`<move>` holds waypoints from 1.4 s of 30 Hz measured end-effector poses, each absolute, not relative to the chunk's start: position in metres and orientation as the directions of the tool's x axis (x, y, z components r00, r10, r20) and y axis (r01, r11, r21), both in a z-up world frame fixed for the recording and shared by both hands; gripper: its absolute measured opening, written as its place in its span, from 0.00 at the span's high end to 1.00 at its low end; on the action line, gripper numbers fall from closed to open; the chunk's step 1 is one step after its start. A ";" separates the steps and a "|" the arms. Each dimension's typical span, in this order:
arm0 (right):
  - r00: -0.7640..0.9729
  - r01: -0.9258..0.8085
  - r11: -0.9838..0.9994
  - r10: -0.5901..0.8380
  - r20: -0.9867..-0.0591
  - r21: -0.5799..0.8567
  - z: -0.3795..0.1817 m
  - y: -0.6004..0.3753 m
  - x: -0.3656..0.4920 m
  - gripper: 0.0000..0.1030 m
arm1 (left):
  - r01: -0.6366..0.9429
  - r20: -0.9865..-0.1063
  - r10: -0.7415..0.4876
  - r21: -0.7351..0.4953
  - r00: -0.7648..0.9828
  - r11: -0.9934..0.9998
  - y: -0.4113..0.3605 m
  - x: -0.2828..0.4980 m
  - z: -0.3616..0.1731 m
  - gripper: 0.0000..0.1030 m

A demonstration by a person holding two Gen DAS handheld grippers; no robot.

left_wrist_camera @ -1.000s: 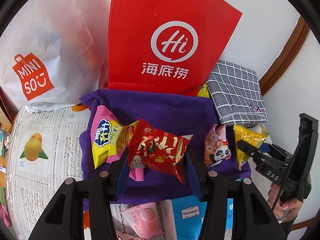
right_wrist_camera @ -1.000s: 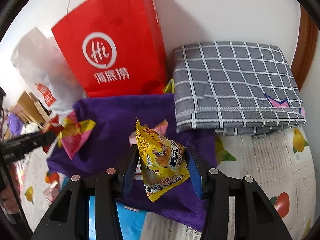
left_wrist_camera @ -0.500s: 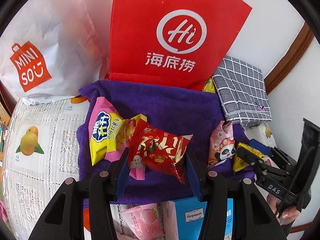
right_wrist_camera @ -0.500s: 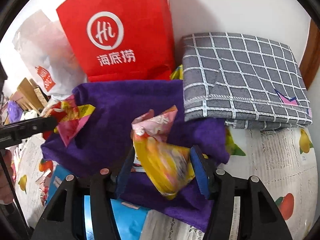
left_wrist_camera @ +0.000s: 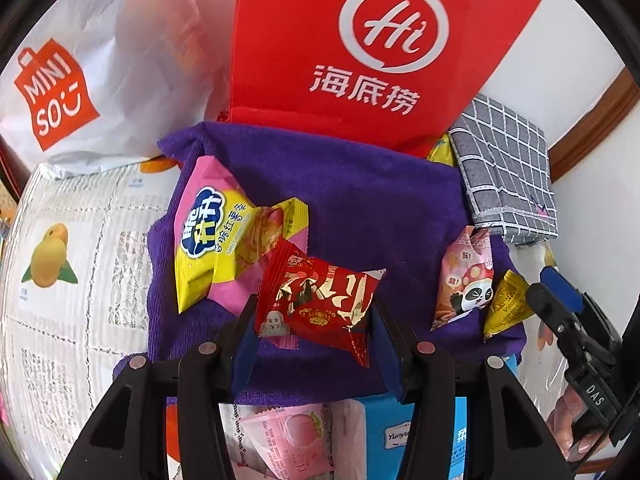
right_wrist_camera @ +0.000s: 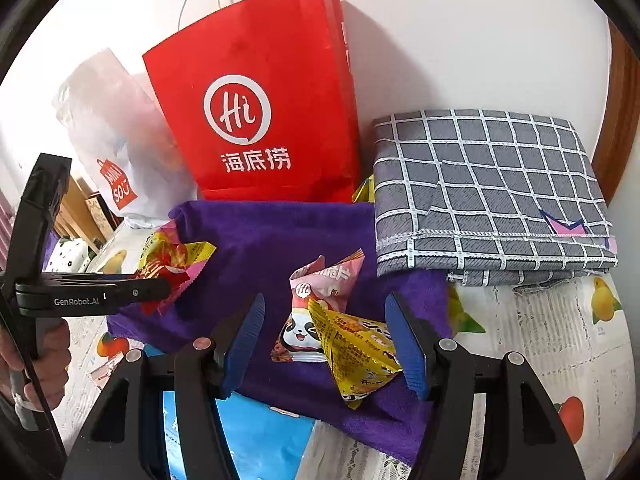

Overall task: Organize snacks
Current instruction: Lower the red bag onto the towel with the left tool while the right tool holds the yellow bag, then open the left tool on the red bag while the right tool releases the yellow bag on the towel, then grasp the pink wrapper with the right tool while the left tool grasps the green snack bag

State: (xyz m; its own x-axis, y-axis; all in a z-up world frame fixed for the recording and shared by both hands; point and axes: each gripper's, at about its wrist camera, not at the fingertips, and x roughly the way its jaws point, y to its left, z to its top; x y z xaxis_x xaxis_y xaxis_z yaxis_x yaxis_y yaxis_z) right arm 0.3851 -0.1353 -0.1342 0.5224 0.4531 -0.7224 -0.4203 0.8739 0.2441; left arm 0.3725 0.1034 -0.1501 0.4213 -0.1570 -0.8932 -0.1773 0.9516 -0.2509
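A red snack packet (left_wrist_camera: 320,304) is pinched between the blue pads of my left gripper (left_wrist_camera: 314,304), just above the purple towel (left_wrist_camera: 360,192). A yellow-and-pink packet (left_wrist_camera: 216,240) lies on the towel to its left. My right gripper (right_wrist_camera: 326,304) is open. A yellow packet (right_wrist_camera: 356,352) lies on the towel between its fingers, leaning on a pink panda packet (right_wrist_camera: 304,320). The right wrist view shows the left gripper (right_wrist_camera: 160,286) at the left with the red packet (right_wrist_camera: 168,256).
A red paper bag (left_wrist_camera: 360,40) and a white Miniso bag (left_wrist_camera: 100,60) stand behind the towel against the wall. A folded grey checked cloth (right_wrist_camera: 488,192) lies to the right. A blue package (right_wrist_camera: 256,432) and a pink peach packet (left_wrist_camera: 292,440) lie near the towel's front edge.
My right gripper has opened and let go of the yellow packet, which now lies on the towel by the panda packet. The left gripper sank slightly, still holding the red packet.
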 end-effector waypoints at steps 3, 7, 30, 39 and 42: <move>0.516 -0.417 0.875 0.452 -0.728 0.247 -0.137 -0.135 0.386 0.39 | -0.186 -0.897 -0.155 -0.250 0.414 0.950 0.105 0.373 -0.152 0.50; 0.521 -0.418 0.874 0.454 -0.723 0.247 -0.136 -0.135 0.384 0.39 | -0.202 -0.904 -0.162 -0.258 0.396 0.945 0.108 0.375 -0.155 0.41; 0.537 -0.449 0.864 0.465 -0.704 0.228 -0.100 -0.129 0.273 0.39 | -0.159 -0.862 -0.118 -0.222 0.492 0.962 0.119 0.298 -0.103 0.38; 0.424 -0.483 0.832 0.494 -0.759 0.272 -0.109 -0.094 0.229 0.39 | -0.189 -0.857 -0.126 -0.250 0.500 0.949 0.148 0.238 -0.106 0.38; 0.389 -0.486 0.843 0.445 -0.807 0.230 -0.118 -0.075 0.230 0.39 | -0.200 -0.858 -0.127 -0.256 0.498 0.946 0.157 0.220 -0.110 0.38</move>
